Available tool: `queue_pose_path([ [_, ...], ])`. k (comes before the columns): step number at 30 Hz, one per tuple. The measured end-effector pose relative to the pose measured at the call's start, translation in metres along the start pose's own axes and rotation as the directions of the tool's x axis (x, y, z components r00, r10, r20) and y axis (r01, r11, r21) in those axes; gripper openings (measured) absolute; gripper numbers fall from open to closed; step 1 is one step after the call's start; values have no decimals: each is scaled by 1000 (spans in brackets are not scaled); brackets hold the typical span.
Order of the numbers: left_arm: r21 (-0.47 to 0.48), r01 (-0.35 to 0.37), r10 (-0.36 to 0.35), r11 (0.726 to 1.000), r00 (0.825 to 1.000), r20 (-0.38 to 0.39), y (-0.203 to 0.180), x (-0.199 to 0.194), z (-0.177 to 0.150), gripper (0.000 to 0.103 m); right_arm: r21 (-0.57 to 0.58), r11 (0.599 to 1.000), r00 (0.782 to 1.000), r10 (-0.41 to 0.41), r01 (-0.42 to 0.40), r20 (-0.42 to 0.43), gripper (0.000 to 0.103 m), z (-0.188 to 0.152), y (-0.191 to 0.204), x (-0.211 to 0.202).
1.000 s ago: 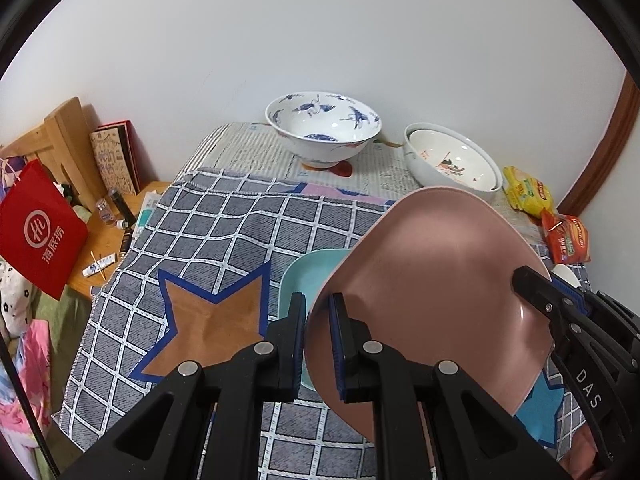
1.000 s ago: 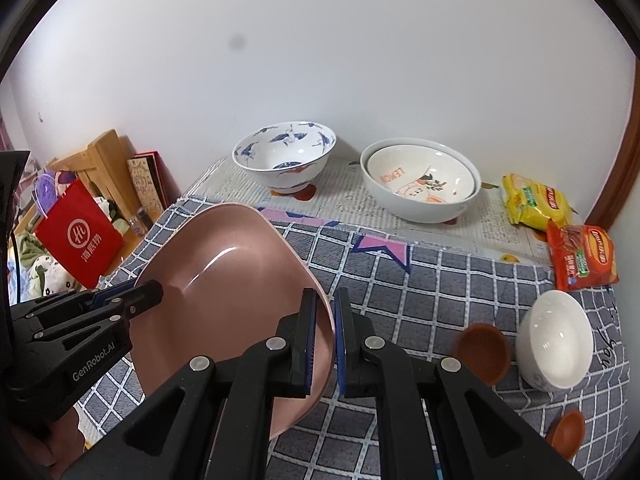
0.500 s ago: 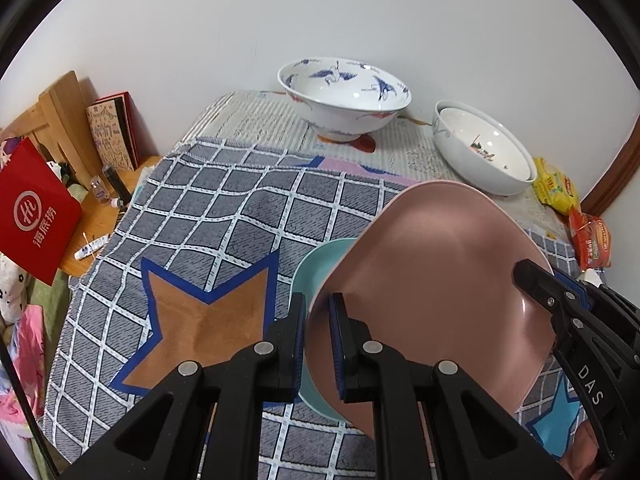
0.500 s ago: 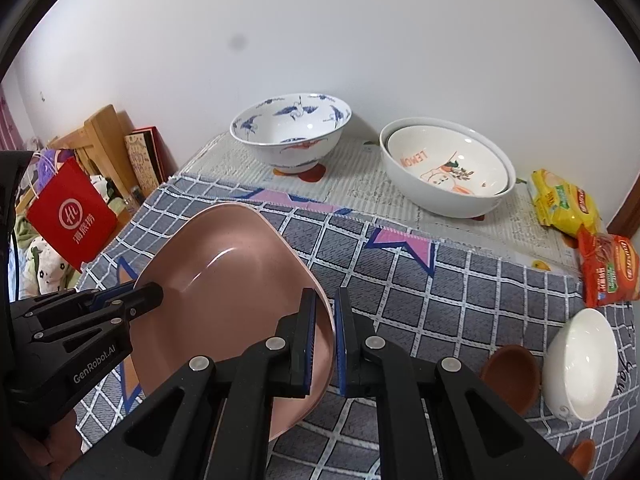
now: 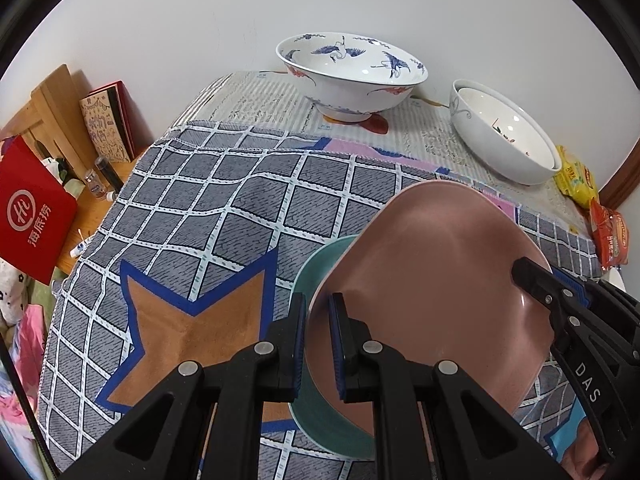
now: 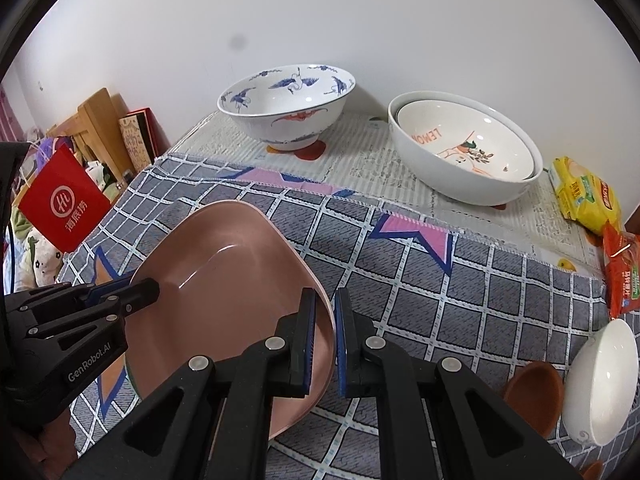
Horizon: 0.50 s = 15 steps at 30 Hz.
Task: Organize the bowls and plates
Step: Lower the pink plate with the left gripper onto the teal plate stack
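Note:
Both grippers hold a pink squarish plate [image 5: 432, 280] by opposite rims. My left gripper [image 5: 318, 312] is shut on its left rim and my right gripper [image 6: 324, 304] is shut on its right rim. The plate [image 6: 224, 280] hangs tilted just over a teal plate [image 5: 324, 260] that lies on the checked tablecloth [image 5: 224, 200]. The pink plate hides most of the teal one, and whether they touch cannot be told. The right gripper's fingertips [image 5: 532, 276] show at the plate's far side in the left wrist view, and the left gripper's fingertips [image 6: 148, 292] in the right wrist view.
A blue-and-white bowl [image 6: 288, 108] and two nested white bowls [image 6: 464, 148] stand at the back by the wall. A small white bowl [image 6: 600, 380] and a brown dish [image 6: 532, 396] sit front right. Snack packets [image 6: 584, 196] lie at the right edge, and a red bag [image 5: 32, 208] hangs off the left.
Both grippers have sunk and moved forward with the pink plate, bringing it lower over the teal plate. The bowls at the back look nearer.

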<state>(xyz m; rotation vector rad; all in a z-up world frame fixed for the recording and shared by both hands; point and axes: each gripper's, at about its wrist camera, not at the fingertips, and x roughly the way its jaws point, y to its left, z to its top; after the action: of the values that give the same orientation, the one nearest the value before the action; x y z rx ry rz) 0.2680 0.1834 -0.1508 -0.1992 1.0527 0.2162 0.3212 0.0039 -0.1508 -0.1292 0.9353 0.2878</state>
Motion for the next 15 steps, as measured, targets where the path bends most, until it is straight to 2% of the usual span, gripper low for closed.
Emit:
queue_pose_path([
  [15, 42, -13, 13, 999, 1000, -10, -1, 2, -5, 12, -15, 1000, 999, 3, -4, -40, 14, 1, 3, 20],
])
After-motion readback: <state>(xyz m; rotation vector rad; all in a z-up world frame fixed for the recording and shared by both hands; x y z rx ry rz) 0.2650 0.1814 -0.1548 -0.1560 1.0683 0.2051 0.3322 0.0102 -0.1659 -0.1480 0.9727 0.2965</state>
